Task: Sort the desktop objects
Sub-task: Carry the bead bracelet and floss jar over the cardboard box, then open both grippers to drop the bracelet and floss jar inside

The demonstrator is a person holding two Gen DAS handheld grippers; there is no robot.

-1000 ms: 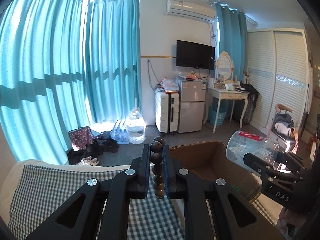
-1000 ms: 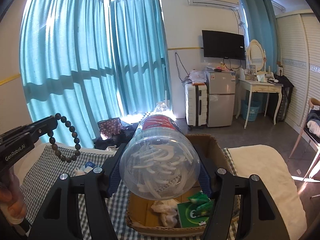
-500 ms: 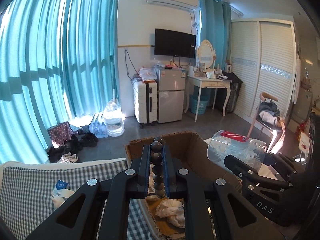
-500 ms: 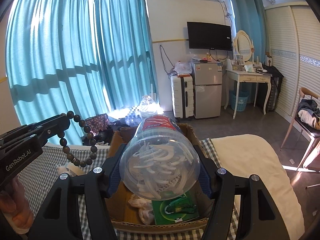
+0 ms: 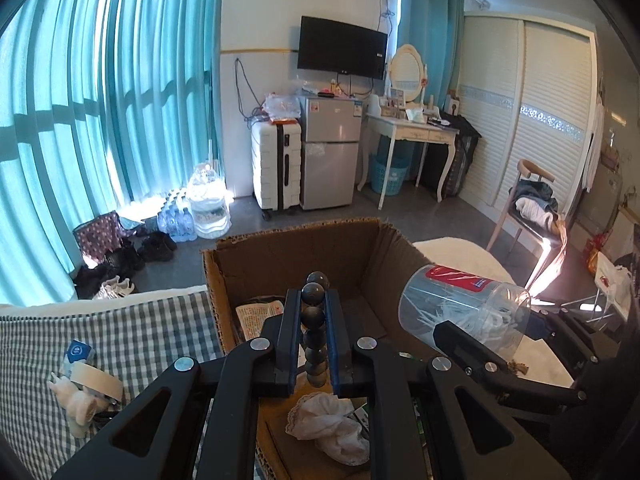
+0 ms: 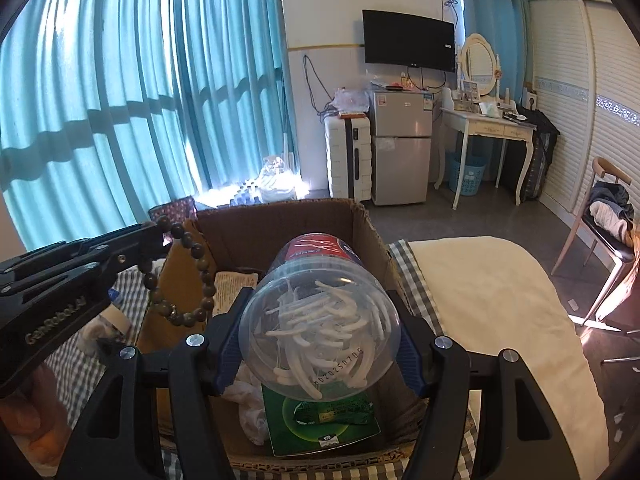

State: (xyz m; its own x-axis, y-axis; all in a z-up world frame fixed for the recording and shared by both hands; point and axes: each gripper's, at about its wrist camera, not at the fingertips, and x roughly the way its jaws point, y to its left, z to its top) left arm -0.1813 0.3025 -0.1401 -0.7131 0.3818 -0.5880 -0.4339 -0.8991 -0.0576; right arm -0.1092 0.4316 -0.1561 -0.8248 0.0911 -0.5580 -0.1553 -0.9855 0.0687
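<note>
My left gripper [image 5: 313, 300] is shut on a string of dark wooden beads [image 5: 313, 317], held upright over the open cardboard box [image 5: 288, 256]. In the right wrist view the bead bracelet [image 6: 207, 303] hangs as a loop from the left gripper [image 6: 160, 234], over the box's left wall [image 6: 176, 280]. My right gripper [image 6: 318, 344] is shut on a clear plastic jar [image 6: 320, 308] with a red lid and white floss picks inside, tilted above the box. The same jar [image 5: 460, 304] shows at the right in the left wrist view.
Inside the box lie a white crumpled cloth [image 5: 328, 428], a green packet [image 6: 320, 420] and a printed leaflet [image 5: 256, 320]. On the checked cloth [image 5: 140, 332] to the left sit a tape roll [image 5: 100, 380], a white toy [image 5: 76, 400] and a small blue packet [image 5: 78, 352]. A cream blanket [image 6: 480, 300] lies right of the box.
Both grippers have moved forward and down, from short of the box to above its opening. The beads and the jar stay gripped as before.
</note>
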